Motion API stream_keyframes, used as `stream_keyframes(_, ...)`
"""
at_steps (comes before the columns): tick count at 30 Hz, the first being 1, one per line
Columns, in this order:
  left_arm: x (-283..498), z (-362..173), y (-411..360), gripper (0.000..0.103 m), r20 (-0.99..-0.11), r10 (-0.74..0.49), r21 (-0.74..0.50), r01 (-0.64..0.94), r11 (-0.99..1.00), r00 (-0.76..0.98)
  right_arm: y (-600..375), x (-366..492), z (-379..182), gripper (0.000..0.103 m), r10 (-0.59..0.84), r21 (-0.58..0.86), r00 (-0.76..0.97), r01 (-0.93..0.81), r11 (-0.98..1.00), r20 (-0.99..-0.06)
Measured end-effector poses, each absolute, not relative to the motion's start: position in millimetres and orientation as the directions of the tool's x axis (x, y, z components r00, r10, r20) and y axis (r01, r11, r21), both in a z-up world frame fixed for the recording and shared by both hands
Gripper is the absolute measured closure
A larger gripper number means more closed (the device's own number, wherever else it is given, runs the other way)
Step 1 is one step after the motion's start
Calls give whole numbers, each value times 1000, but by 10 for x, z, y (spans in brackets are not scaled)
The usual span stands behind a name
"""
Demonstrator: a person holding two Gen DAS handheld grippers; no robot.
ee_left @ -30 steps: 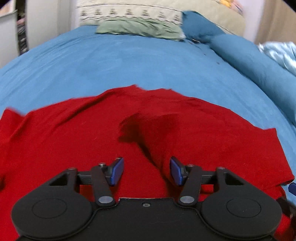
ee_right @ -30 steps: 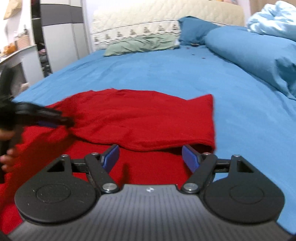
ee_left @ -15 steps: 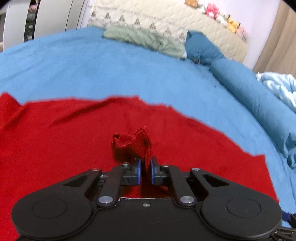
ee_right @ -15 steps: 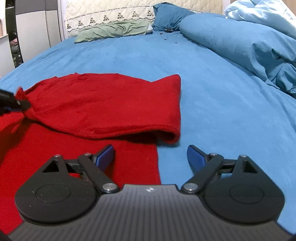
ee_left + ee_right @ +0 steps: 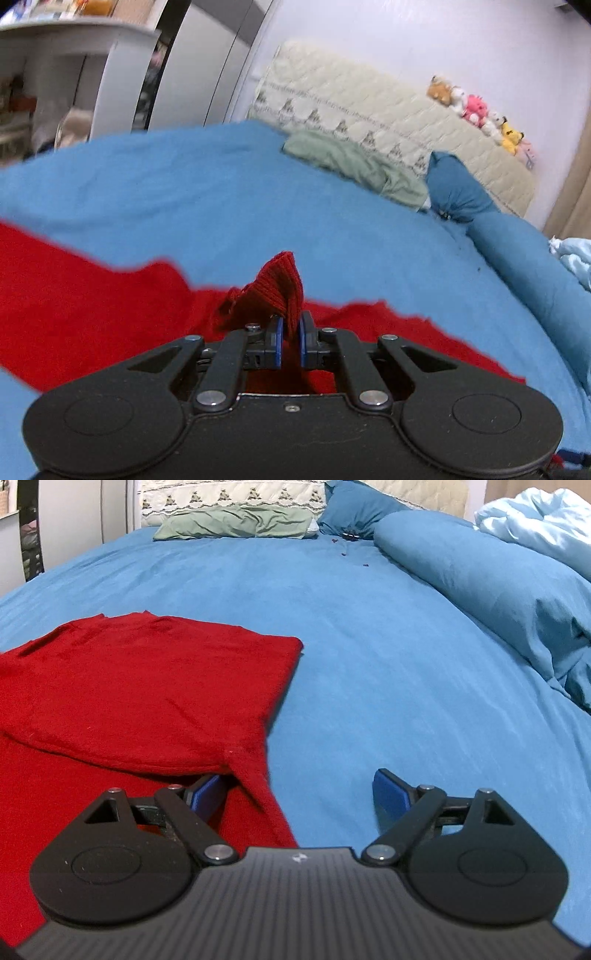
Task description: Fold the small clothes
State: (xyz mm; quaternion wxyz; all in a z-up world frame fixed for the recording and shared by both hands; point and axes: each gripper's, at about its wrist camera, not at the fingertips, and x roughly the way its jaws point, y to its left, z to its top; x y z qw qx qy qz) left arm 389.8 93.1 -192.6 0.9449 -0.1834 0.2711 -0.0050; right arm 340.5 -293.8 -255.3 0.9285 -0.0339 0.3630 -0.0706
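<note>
A red knitted garment [image 5: 74, 314] lies on the blue bed cover. My left gripper [image 5: 290, 341] is shut on a bunched ribbed edge of it, and that pinch of fabric sticks up above the blue pads, lifted off the bed. In the right wrist view the same red garment [image 5: 147, 686] shows a folded flap lying over its lower layer. My right gripper [image 5: 299, 794] stands wide open low over the garment's right edge; its left pad sits at the fold, its right pad over bare blue cover, and neither presses on the cloth.
The blue bed cover [image 5: 369, 646] stretches far and to the right. A green cloth [image 5: 236, 522] and a dark blue pillow [image 5: 354, 506] lie by the quilted headboard [image 5: 369, 110]. A rolled blue duvet [image 5: 498, 590] runs along the right. Plush toys [image 5: 476, 110] sit on the headboard.
My left gripper closed on the red garment's edge, then lifted and carried it so more of the room shows. My right gripper opened wider and moved toward the garment's right edge.
</note>
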Motion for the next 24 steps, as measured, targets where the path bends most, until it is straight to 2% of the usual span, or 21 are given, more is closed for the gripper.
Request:
stream_keyframes(6, 3703, -2087, 1074, 93, -546, -147, -392, -97, 915, 825, -3171, 3348, -2528, 1, -165, -76, 718, 154, 985, -676)
stream_keyframes(11, 3456, -2124, 1251, 93, -629, -116, -340, -138, 930, 769, -3348, 3272, -2522, 1, -127, 10, 711, 185, 983, -692)
stream_keyframes(13, 3360, -2150, 1351, 89, -635, -146, -363, -126, 923, 759, -3371, 3240, -2504, 1, -133, 13, 708, 197, 980, -694)
stream_keyframes(15, 3316, -2099, 1380, 75, -619, -167, -384, -111, 917, 768, -3343, 3207, -2470, 1, -135, -1, 713, 186, 983, -688)
stream_keyframes(16, 3323, -2047, 1371, 65, -606, -171, -386, -100, 917, 776, -3306, 3196, -2447, 1, -137, -14, 717, 175, 984, -684)
stream_keyframes(17, 3352, -2022, 1347, 62, -599, -171, -384, -93, 919, 782, -3267, 3179, -2422, 1, -139, -27, 723, 164, 986, -677)
stream_keyframes(20, 3533, -1949, 1257, 62, -585, -179, -390, -81, 917, 791, -3167, 3131, -2331, 1, -120, -34, 751, 129, 991, -649)
stream_keyframes(24, 3846, -2050, 1192, 63, -627, -143, -387, -147, 910, 766, -3089, 3103, -2212, 1, -49, 36, 794, 88, 995, -606)
